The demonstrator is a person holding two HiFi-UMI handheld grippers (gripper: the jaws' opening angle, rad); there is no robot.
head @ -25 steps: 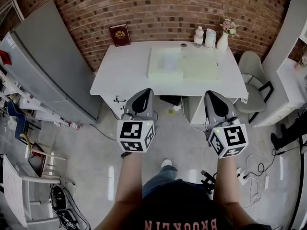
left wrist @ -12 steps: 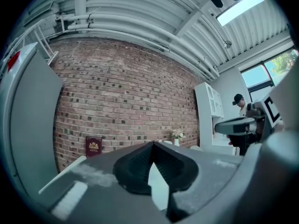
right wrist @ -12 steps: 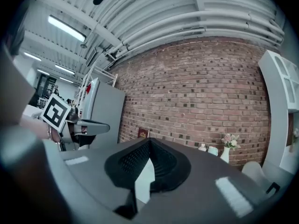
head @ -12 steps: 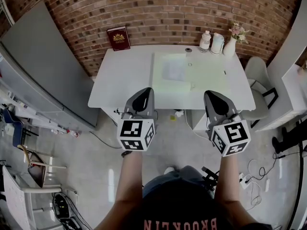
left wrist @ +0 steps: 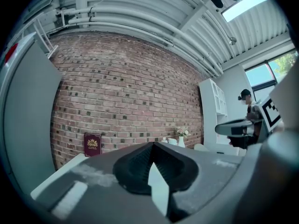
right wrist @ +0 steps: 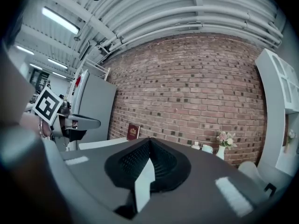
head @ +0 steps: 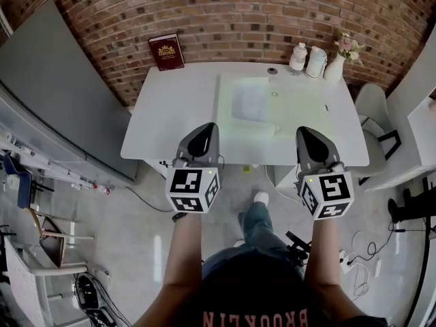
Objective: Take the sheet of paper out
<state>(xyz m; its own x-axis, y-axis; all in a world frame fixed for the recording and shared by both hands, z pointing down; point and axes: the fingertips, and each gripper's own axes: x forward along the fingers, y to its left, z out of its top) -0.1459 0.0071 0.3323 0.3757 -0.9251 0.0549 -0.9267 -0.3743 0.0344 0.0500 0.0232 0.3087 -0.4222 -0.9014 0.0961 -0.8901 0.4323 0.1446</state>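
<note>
Change since the earlier frames: the desk (head: 170,107) lies closer under the head view, and both tongs now reach its near edge. The person has stepped up to it, one shoe (head: 261,197) forward.

Head view. Left tongs (head: 204,129) and right tongs (head: 304,132) are held level and side by side, touching nothing. Sheet of paper (head: 248,103): a pale rectangle lying flat on a light green pad (head: 300,107) at mid-desk, ahead of the tongs and between them. Whether it sits in a clear sleeve I cannot tell. A red book (head: 167,51) leans on the brick wall (head: 238,19); bottles (head: 306,53) and a flower vase (head: 335,65) stand at the far right corner, well apart from the pad.

Left gripper view. Tongs (left wrist: 152,146) are closed tip to tip with nothing between them; the book shows beyond.

Right gripper view. Tongs (right wrist: 148,141) are closed and empty — probably carried shut for the approach, to be opened at the sheet.
</note>
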